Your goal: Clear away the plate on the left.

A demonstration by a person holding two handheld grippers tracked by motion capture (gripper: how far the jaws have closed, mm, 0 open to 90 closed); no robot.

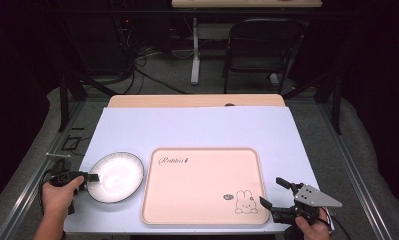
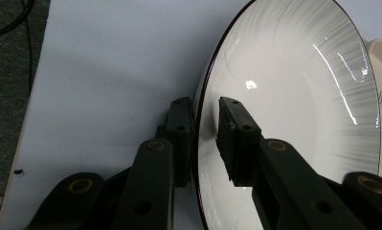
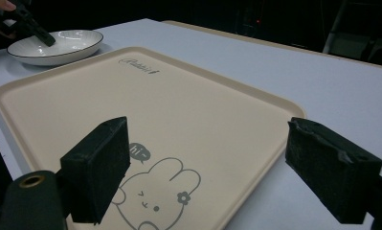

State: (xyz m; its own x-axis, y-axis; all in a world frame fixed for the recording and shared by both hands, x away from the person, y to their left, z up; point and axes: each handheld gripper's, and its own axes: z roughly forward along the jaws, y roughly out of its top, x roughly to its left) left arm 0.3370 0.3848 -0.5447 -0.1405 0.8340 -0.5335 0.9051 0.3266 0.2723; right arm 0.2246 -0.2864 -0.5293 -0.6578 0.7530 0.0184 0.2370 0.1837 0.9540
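Observation:
A white plate [image 1: 118, 176] with a thin dark rim sits on the white table top, left of a beige tray [image 1: 202, 185]. My left gripper [image 1: 93, 177] is at the plate's left edge. In the left gripper view it [image 2: 205, 139] straddles the plate [image 2: 294, 96] rim: one jaw lies against the outside and the other hangs just over the inner surface, leaving a narrow gap. My right gripper [image 1: 271, 191] is wide open at the tray's near right corner. In the right gripper view it [image 3: 207, 167] holds nothing, above the tray [image 3: 131, 96] with its rabbit drawing.
The white table top [image 1: 197, 127] stretches back to a wooden strip [image 1: 197, 100]. A black folding chair [image 1: 262, 45] and a table leg stand on the floor behind. In the right gripper view, the plate [image 3: 54, 45] lies far left.

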